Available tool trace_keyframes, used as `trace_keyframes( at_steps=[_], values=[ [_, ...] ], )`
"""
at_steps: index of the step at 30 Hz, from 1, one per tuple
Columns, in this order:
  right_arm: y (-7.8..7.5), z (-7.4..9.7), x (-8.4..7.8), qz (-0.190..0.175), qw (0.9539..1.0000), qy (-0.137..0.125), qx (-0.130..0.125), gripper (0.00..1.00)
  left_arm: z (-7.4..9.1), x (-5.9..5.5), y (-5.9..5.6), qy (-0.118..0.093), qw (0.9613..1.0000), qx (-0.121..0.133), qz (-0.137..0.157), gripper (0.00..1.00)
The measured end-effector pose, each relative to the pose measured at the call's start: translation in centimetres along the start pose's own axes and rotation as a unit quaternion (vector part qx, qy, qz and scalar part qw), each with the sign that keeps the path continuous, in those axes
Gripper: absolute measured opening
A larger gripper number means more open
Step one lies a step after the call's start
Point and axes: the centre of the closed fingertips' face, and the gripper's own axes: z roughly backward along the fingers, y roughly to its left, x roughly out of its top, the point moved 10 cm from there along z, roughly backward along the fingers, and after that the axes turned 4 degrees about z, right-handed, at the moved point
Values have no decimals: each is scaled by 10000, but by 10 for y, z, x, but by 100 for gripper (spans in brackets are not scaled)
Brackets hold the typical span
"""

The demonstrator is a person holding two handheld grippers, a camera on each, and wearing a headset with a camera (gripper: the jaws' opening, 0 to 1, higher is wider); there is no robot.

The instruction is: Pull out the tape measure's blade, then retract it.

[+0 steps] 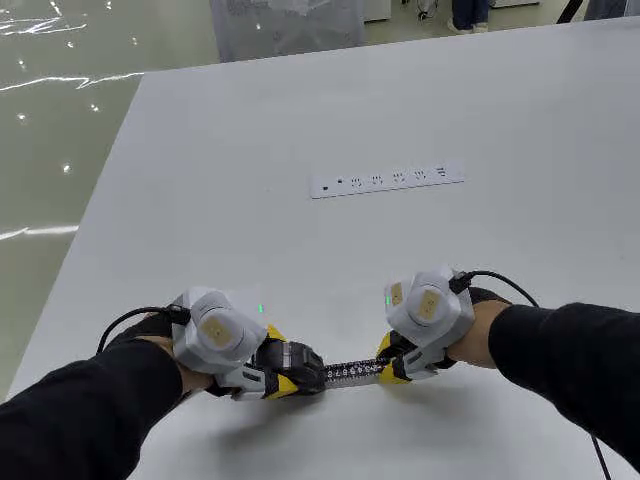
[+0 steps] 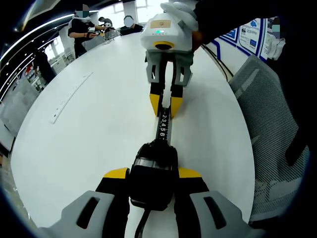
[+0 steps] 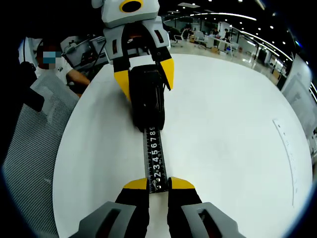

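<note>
Holding a tape measure [image 1: 303,366] pulled open a short way between two grippers at the worktop's [image 1: 420,90] near edge.
At left, the left gripper [image 1: 279,361] is clamped on the black case. The blade [image 1: 352,371] runs right to the right gripper [image 1: 388,361], which is pinched on its tip. The case looks solid, best gripped by its sides. The blade is likely thin and springy, best held at its end. The worktop is smooth and white with a power strip [image 1: 387,180] at its middle, and a glossy floor [image 1: 50,110] lies beyond its left edge.
</note>
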Motion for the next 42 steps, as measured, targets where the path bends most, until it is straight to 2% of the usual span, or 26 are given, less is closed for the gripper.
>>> trace_keyframes(
  at_steps=[32,36,42],
  values=[
    [-1,14,-18,-134,9999,83,-46,8,0,-1,0,-50,10000,-22,-21,29],
    [-1,18,-23,-106,9998,172,-45,8,0,-1,-1,-38,10000,-33,-32,29],
    [0,24,-29,-150,9997,165,-72,8,0,0,-2,-55,10000,8,-27,29]
  ],
)
